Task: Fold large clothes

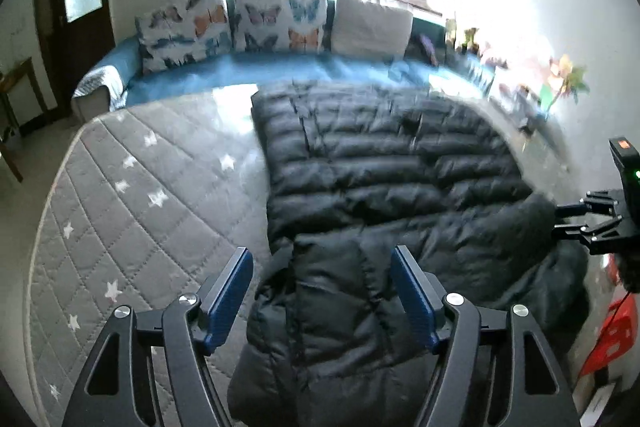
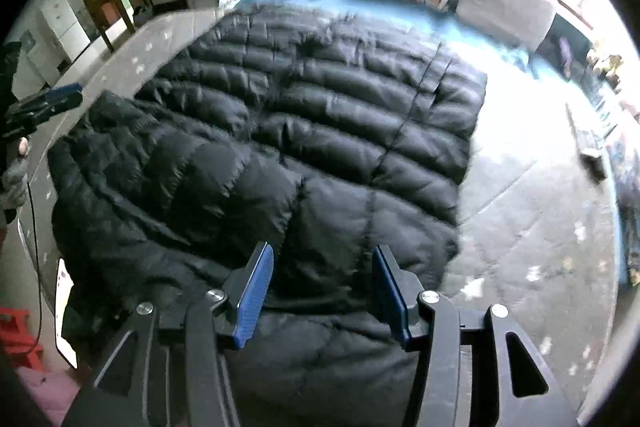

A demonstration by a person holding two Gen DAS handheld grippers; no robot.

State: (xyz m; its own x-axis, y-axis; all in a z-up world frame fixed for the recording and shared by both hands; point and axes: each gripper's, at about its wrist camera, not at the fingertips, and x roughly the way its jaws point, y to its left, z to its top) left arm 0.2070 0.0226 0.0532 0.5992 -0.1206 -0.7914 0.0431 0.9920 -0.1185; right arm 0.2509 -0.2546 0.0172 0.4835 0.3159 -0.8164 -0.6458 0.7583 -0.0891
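Through the left wrist camera we see the black quilted puffer coat (image 1: pixel 384 163) spread flat on the grey star-print quilted mat (image 1: pixel 132 195), its hem end toward the blue sofa with butterfly cushions (image 1: pixel 256 27). A padded black sleeve-like section lies folded over the coat's body and runs toward us, passing between our left gripper (image 1: pixel 322 295) fingers. The jaws stand wide apart with the fabric between them but not pinched, so this gripper holds nothing. At the right edge of this view the right gripper (image 1: pixel 576 223) pokes in beside the coat's bulged near corner.

Through the right wrist camera we look down the coat from its other side. The right gripper (image 2: pixel 324 291) hangs over the near padded edge, jaws spread wide and gripping nothing, though the blue pads sit close to the fabric. The left gripper (image 2: pixel 52 103) shows far left, over the mat's edge.

We judge the fold barely begun: one sleeve seems laid inward, while the body is still full length and the near bulky end unfolded. The lengthwise folds remain.

We see no container here; whatever the red plastic object (image 1: pixel 612 335) near the mat is, its contents are hidden.
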